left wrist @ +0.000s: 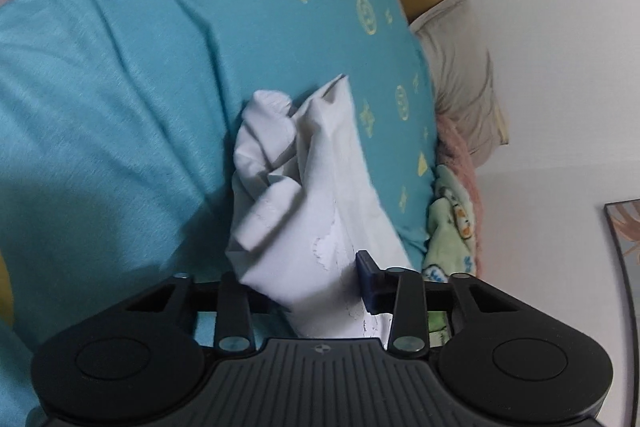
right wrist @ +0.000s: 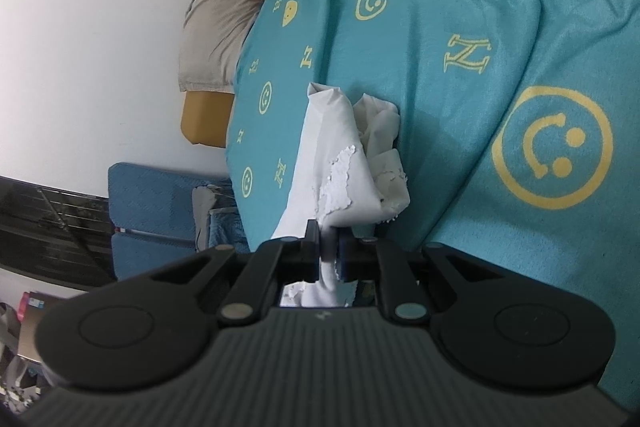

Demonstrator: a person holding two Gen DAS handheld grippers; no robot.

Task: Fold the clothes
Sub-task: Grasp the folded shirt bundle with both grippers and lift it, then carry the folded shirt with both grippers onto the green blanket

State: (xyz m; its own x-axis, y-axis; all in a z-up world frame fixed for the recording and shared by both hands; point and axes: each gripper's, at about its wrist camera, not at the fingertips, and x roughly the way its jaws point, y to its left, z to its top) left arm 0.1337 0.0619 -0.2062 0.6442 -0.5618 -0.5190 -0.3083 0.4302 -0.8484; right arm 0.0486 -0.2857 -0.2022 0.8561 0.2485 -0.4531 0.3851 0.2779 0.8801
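I am picking up the crumpled white cloth garment (right wrist: pixel 340 163) off the blue bed sheet with yellow smiley faces (right wrist: pixel 460 7). My right gripper (right wrist: pixel 328 247) pinches its edge tight. My left gripper (left wrist: pixel 312 283) has cloth between its half-closed jaws. Next I should lift and spread it flat.

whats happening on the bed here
A person is folding a white garment on a bed with a teal smiley-print sheet, a claw in each hand. The right claw is pinched shut on one end of the cloth. The left claw has the other end between its jaws, which have just been closing.
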